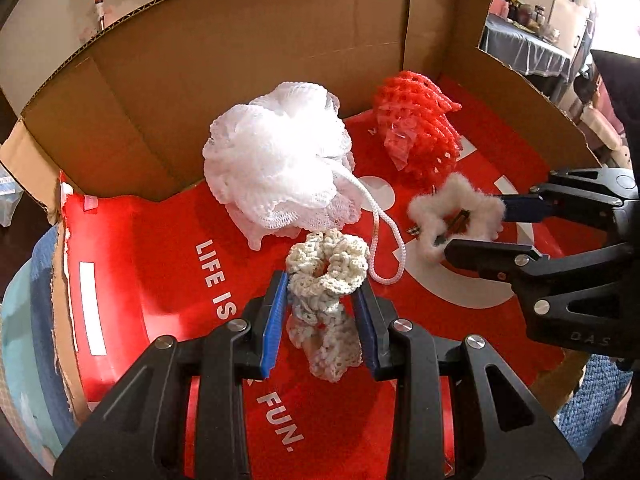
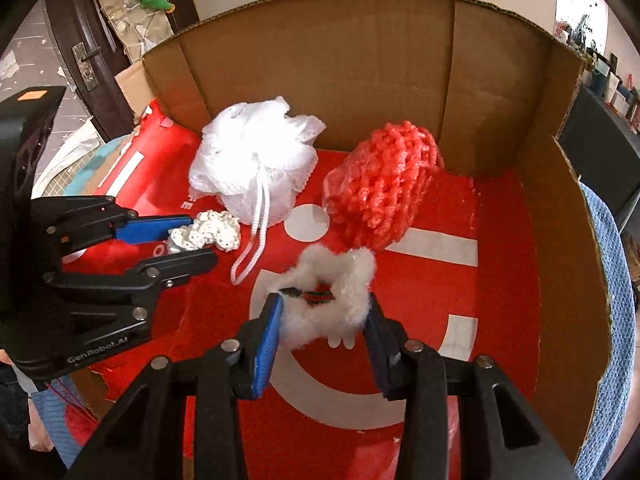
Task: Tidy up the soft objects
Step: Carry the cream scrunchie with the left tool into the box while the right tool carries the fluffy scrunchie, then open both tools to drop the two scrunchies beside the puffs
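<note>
My left gripper is shut on a cream crocheted scrunchie, held just above the red box floor; it also shows in the right wrist view. My right gripper is shut on a fluffy white star-shaped hair clip, seen from the left wrist view at the right. A white mesh bath pouf with a cord loop and a red foam net lie on the floor behind both grippers.
All sits inside an open cardboard box with a red printed floor. Brown walls stand at the back and right. Blue fabric lies outside the right wall.
</note>
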The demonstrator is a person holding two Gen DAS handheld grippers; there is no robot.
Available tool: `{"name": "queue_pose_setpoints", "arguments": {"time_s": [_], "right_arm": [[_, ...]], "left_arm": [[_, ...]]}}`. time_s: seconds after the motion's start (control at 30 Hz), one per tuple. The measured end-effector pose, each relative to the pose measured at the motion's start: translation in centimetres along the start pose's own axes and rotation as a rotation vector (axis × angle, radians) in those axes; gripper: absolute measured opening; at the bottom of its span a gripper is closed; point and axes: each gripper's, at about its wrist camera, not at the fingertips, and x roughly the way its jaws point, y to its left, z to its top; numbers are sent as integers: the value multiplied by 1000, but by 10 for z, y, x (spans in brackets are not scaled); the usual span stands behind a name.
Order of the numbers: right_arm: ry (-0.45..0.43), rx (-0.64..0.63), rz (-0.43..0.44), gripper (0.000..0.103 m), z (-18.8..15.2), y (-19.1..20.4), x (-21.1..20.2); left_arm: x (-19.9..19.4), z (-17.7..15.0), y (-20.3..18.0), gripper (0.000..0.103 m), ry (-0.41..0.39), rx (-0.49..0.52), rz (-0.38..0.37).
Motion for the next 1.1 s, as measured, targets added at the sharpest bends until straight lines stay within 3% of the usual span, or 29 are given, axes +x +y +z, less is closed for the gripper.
{"name": "queue_pose_setpoints", "arguments": {"time_s": [0.73, 0.77, 0.87, 1.1], "right_arm": [[22, -13, -3, 45, 1, 1, 5], [24, -14, -4, 45, 0, 0, 5], [27, -15, -3, 46, 1, 1, 5], [31, -26, -6, 51, 0, 2, 6]], "left_arm": [[-2, -1, -2, 32, -4, 3, 5], [-2, -1, -2, 33, -4, 4, 5], [-2, -1, -2, 60, -2, 6, 7], [-8, -5, -4, 60, -27, 10, -3]]}}
